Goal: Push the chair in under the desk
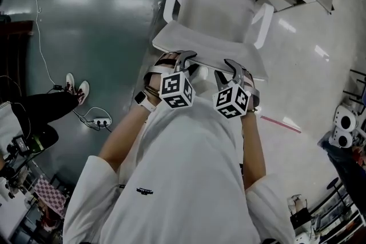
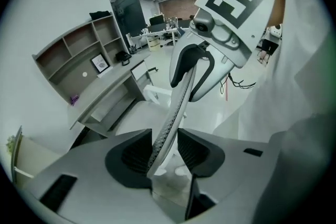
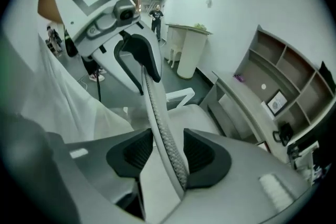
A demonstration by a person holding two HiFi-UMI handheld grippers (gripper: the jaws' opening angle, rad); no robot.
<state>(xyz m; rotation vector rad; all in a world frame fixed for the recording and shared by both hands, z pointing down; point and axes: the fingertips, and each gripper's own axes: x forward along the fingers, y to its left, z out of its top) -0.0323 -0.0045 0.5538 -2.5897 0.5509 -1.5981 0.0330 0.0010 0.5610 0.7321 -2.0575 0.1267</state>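
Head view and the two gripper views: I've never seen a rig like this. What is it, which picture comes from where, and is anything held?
A person holds two hand tools, each a two-jaw gripper carrying a marker cube. The head view looks down from the person's head: the left gripper and right gripper meet the top of a white chair's backrest. Each gripper view looks along its own jaws. In both, the backrest's mesh edge stands between open jaws, seemingly not clamped. The desk lies ahead of the chair.
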